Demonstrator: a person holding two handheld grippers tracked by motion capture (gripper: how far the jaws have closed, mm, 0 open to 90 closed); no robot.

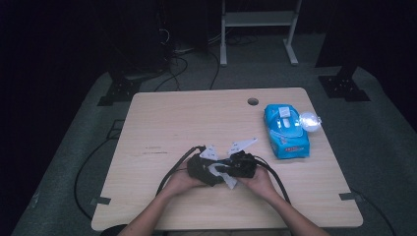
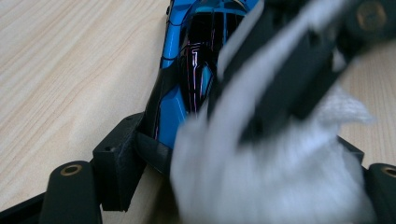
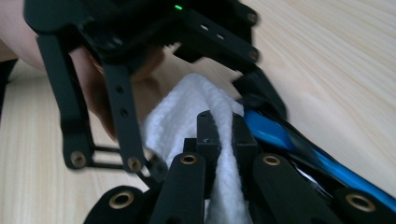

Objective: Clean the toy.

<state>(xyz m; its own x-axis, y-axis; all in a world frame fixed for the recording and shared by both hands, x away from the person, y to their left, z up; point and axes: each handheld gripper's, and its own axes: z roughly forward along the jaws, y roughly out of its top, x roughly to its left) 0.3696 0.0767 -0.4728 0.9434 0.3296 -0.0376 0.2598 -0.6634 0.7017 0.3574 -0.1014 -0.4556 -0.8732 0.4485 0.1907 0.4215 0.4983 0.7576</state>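
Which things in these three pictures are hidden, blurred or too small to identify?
- Glossy blue-and-black object: left gripper view, blurred white cloth covers it.
- Both grippers' jaws: high view, too small, hands crowd them.
- Blue packet's print: high view, too small.
- Shiny round thing: high view, glare.

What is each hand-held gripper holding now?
Left hand-held gripper: closed on the blue and black object.
Right hand-held gripper: closed on the white cloth.

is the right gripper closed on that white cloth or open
Shut on it. In the right gripper view, the right gripper has its two black jaws pressed together with the white cloth bunched and pinched between them.
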